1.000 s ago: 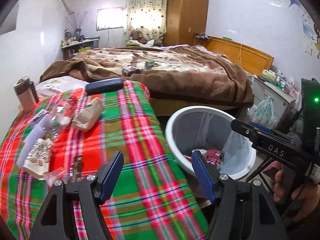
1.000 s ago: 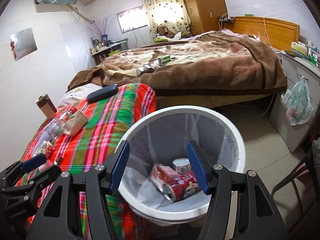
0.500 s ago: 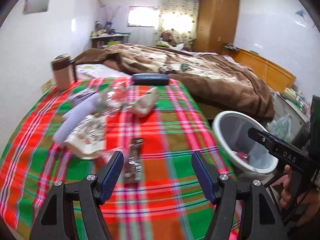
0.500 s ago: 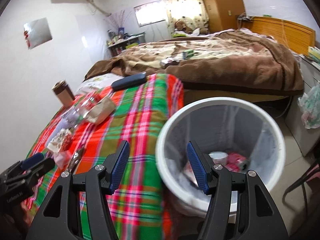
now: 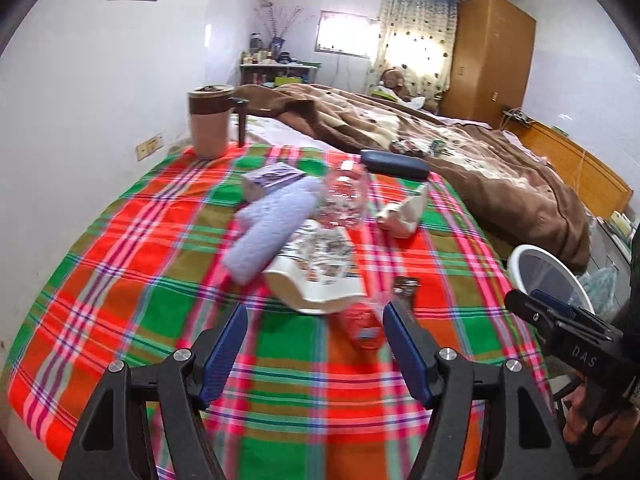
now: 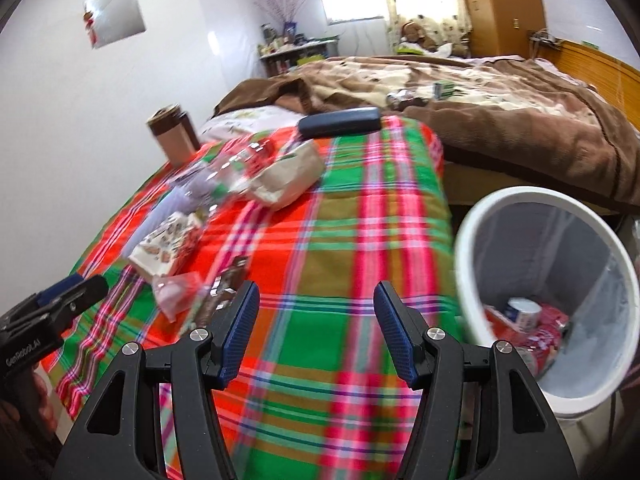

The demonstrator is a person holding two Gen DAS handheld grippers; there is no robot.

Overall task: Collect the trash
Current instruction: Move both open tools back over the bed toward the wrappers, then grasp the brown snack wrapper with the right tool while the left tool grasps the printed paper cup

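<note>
Both grippers hovering over plaid counter (image 5: 120, 280), reaching for next trash.
Left gripper (image 5: 316, 344): jaws gaping, empty, red wrapper (image 5: 362, 326) lying between them.
Right gripper (image 6: 316, 332): jaws wide, empty.
Bin (image 6: 472, 240) standing beside counter, cans inside.
Next: lowering onto wrapper, pinching without snagging cloth.

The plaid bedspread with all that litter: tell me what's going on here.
A person holds a gripper in each hand over the plaid bedspread, collecting trash. The left gripper and right gripper are both open and empty. A red wrapper, paper bag and plastic bottle lie uncollected; the bin already holds some trash.
</note>
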